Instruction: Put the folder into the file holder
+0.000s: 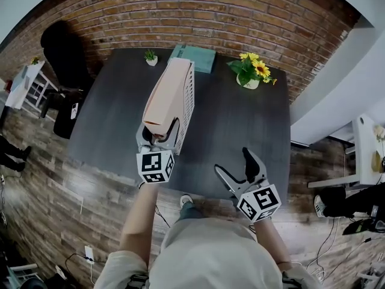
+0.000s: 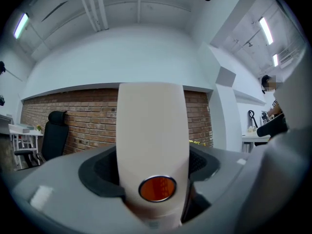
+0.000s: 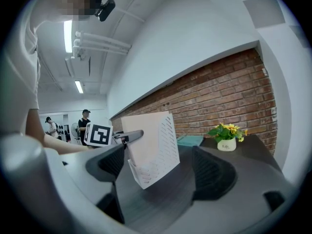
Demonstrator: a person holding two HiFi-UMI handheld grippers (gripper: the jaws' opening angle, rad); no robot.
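The folder (image 1: 167,92) is seen in the head view standing in the file holder (image 1: 189,104) on the table (image 1: 234,131), its spine between the wide-spread left tongs (image 1: 160,131), ungripped. The spine's orange ring (image 2: 157,188) is shown only by the left gripper view. The right tongs (image 1: 233,161) are held open and empty, the file holder ahead of them.

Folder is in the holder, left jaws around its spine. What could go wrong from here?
1. The left gripper straddles the folder closely; backing out askew could drag it from the holder.
2. The holder stands free on the table, so a snag may slide or tip it.
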